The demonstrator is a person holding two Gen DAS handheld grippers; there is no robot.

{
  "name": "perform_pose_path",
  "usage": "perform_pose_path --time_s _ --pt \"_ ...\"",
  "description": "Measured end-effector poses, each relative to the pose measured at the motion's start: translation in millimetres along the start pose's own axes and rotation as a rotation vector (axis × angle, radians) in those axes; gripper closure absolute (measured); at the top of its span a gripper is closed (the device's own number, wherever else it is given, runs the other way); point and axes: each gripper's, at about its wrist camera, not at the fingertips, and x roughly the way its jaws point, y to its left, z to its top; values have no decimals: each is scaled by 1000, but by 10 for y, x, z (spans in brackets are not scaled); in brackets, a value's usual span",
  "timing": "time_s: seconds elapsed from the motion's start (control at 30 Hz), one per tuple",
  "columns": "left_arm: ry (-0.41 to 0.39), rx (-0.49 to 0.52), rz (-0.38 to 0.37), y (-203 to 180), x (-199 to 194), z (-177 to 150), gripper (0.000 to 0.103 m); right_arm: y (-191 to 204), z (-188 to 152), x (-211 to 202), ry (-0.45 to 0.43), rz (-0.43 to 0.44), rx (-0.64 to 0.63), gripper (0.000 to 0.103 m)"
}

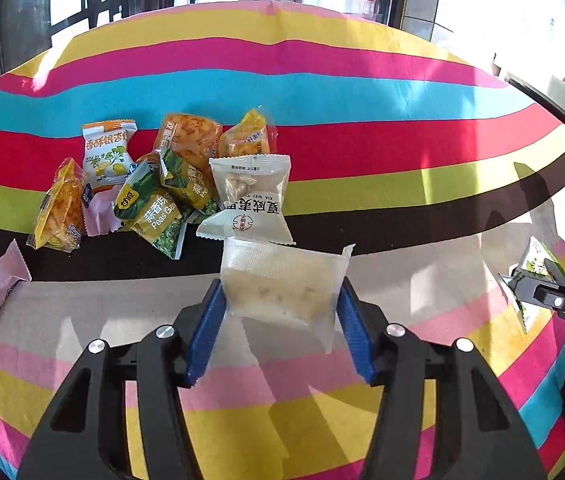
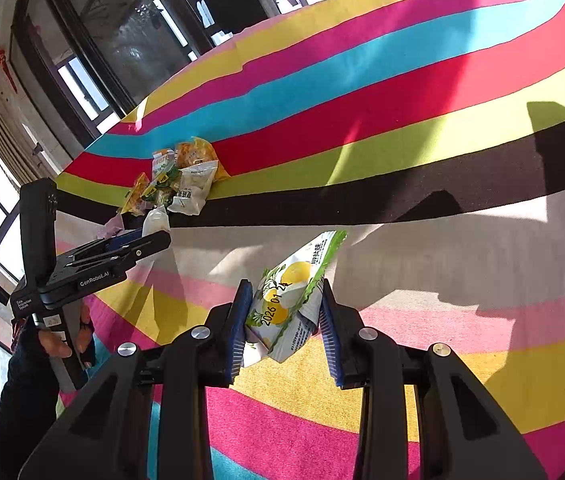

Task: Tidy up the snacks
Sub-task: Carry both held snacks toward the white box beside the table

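While the left gripper [image 1: 280, 304] is clamping a clear packet [image 1: 282, 280] above the striped cloth [image 1: 362, 148] near the snack pile [image 1: 162, 184], the right gripper [image 2: 284, 320] is pinching a green packet [image 2: 290, 300].

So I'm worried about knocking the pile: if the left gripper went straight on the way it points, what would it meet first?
Probably the white translucent packet with black lettering, lying just beyond the clear pale packet between the left gripper pads. Depth is uncertain.

both wrist cams look down-fwd, close over striped cloth [image 1: 322, 92]; share snack pile [image 1: 170, 184].
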Motion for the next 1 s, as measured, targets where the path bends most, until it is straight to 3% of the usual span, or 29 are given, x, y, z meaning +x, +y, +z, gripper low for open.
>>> perform_pose_path --time_s 0.23,0.5,0.8,0.9,1.0 --pt "-52 35 12 -257 -550 -501 47 4 -4 -7 -2 13 1 70" --pt "-123 -77 15 -293 -862 -758 47 -22 2 -11 -2 30 11 70" --pt "-117 -131 30 -129 -1079 -988 47 51 -27 -10 30 46 -4 70" --pt "-112 -130 48 -56 -1183 -1079 47 111 -132 -105 48 138 47 70" --pt "-108 -143 56 38 -1291 -1198 47 268 -273 -254 39 176 27 70"
